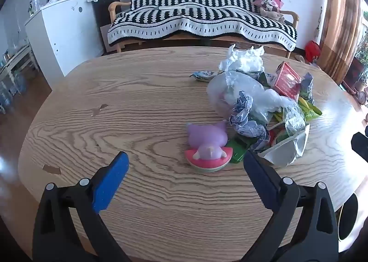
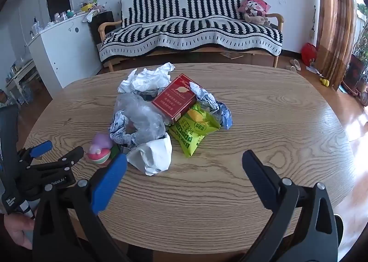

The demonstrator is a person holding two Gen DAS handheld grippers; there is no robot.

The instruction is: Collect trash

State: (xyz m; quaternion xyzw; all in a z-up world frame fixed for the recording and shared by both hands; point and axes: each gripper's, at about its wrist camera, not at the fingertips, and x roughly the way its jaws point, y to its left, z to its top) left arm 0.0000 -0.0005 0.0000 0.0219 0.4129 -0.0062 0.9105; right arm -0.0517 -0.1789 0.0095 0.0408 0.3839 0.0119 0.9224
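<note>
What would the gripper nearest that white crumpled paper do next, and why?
Probably ease the right gripper forward and left to straddle the white crumpled paper. Its jaws are open and empty, and that wad is the pile's nearest piece on the table. The left gripper faces a toy, not trash.

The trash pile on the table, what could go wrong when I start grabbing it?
The pink toy touches the pile's near edge, so the left hand-held gripper might grab it as trash. The red box sits tilted on loose wrappers and may slide off if the clear plastic is pulled first.
</note>
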